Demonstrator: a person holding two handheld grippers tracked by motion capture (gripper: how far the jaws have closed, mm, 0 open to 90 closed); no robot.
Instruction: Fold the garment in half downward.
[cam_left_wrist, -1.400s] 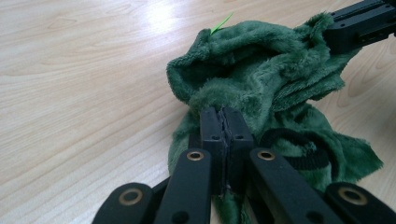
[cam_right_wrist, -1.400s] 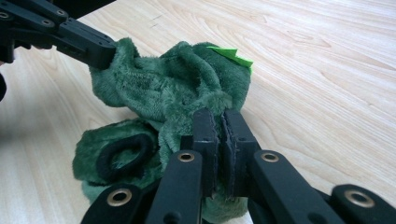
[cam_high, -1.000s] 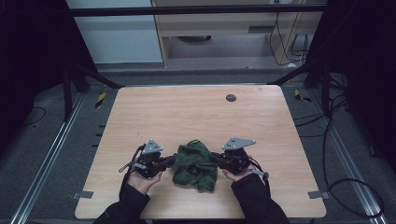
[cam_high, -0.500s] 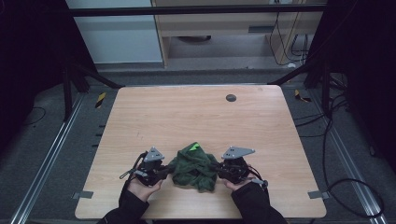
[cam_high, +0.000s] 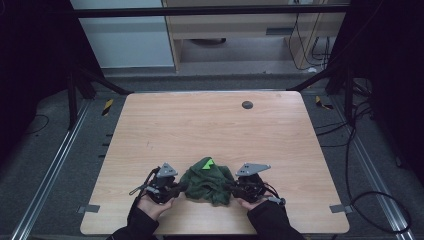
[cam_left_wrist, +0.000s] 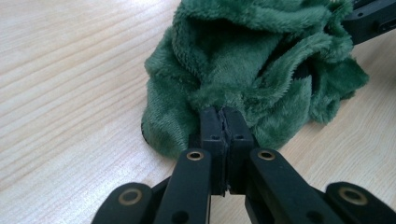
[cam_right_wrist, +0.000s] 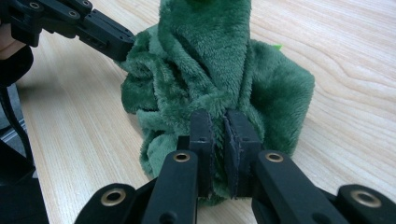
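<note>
A crumpled dark green plush cloth (cam_high: 207, 180) with a small bright green tag lies near the front edge of the wooden table (cam_high: 210, 130). My left gripper (cam_high: 176, 189) pinches its left side and my right gripper (cam_high: 234, 189) pinches its right side. In the left gripper view the jaws are pressed together on a fold of the cloth (cam_left_wrist: 243, 70), gripper (cam_left_wrist: 225, 116). The right gripper view has the jaws closed on fabric of the cloth (cam_right_wrist: 210, 70) at the gripper (cam_right_wrist: 219, 121), with the left gripper (cam_right_wrist: 121, 44) gripping the far side.
A small dark round hole (cam_high: 247, 105) sits in the table's far right part. Both hands (cam_high: 150, 207) rest at the front edge. Dark frame posts and cables stand on the floor around the table.
Both grippers have drawn back toward the front edge with the cloth held between them. The cloth sits lower and more bunched than a second ago.
</note>
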